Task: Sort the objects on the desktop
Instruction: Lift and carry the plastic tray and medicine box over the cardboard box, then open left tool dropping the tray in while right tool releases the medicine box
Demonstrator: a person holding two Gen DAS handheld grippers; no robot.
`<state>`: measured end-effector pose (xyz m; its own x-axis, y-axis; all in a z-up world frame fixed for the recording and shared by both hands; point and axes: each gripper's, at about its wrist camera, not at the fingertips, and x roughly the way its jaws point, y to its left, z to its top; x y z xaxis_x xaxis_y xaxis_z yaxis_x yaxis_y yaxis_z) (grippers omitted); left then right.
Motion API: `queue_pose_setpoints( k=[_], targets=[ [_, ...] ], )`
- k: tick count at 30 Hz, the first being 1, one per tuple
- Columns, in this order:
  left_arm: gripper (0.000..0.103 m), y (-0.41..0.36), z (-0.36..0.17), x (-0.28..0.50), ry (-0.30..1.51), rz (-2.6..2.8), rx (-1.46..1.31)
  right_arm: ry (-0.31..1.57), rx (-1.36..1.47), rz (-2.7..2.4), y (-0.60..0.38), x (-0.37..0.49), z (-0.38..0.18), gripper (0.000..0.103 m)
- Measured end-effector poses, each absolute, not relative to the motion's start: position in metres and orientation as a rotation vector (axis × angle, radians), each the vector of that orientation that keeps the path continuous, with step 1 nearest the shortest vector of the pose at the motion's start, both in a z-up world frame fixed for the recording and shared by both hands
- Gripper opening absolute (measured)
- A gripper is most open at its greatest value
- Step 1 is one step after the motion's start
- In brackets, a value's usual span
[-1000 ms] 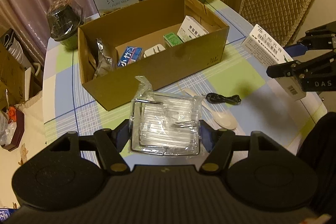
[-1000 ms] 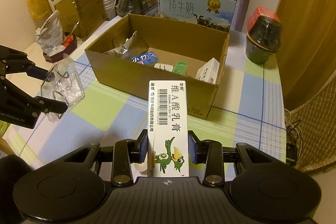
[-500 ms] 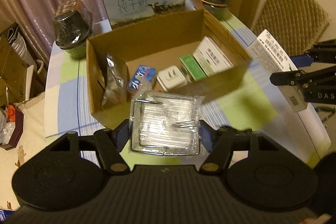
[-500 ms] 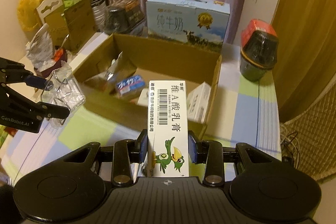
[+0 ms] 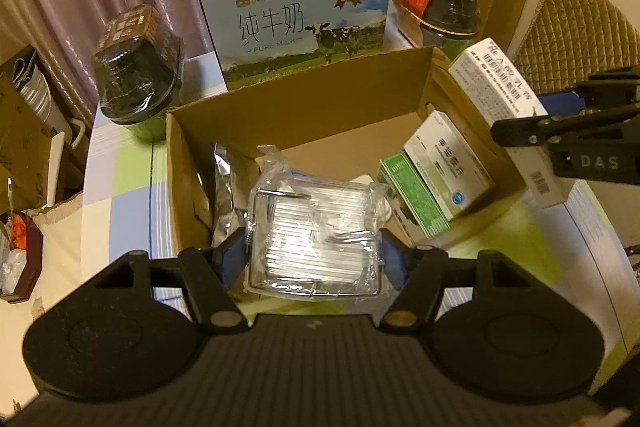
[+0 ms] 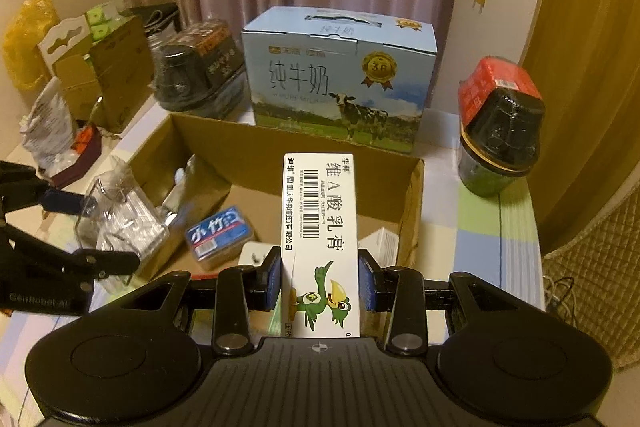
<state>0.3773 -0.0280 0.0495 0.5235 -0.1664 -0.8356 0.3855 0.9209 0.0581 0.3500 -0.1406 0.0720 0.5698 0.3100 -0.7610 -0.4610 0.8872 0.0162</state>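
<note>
Two grippers, each loaded, both now over the open cardboard box (image 5: 304,115).

Item 1: left gripper (image 5: 314,259), lower centre of the left wrist view, jaws closed on a clear plastic packet (image 5: 314,231) of thin white sticks. One second ago this packet hung over the checked tablecloth (image 5: 116,187) short of the box's near wall; now it sits above the box interior, covering much of the blue pack and white item seen there earlier. In the right wrist view the same packet (image 6: 124,223) appears at left centre, held over the box's left wall.

Item 2: right gripper (image 6: 320,277), lower centre of its own view, jaws clamped on an upright white ointment carton (image 6: 320,227) with barcode and green bird print. One second ago the carton stood in front of the box's near wall; now it overlaps the box opening, with the far wall behind its top. In the left wrist view it (image 5: 508,115) sits at right centre, at the box's right end.

Item 3: box contents, unchanged in place: silver foil pouch (image 5: 224,195) at left, blue pack (image 6: 220,231), green box (image 5: 412,199) and white medicine box (image 5: 448,163) leaning at right.

Item 4: behind the box, upper frame: blue milk case (image 5: 296,15), dark wrapped tub (image 5: 136,71) at left, red-topped tub (image 5: 440,3) at right. The spoon and black cable visible on the cloth one second ago are out of view.
</note>
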Motion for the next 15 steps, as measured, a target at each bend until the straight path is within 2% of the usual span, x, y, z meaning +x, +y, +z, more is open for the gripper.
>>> queue_pose_setpoints(
  k=[12,13,14,15],
  targets=[
    [0.065,-0.034,0.015,0.418,0.985,-0.335,0.230,0.893,-0.158,0.443,-0.126,0.388,0.039,0.035],
    [0.068,-0.034,0.013,0.419,0.984,-0.330,0.228,0.896,-0.156,0.440,-0.126,0.389,0.036,0.035],
    [0.076,-0.034,0.011,0.420,0.984,-0.324,0.221,0.898,-0.154,0.440,-0.126,0.390,0.034,0.035],
    [0.077,-0.033,0.009,0.419,0.980,-0.324,0.215,0.902,-0.151,0.440,-0.126,0.391,0.032,0.035]
  ],
)
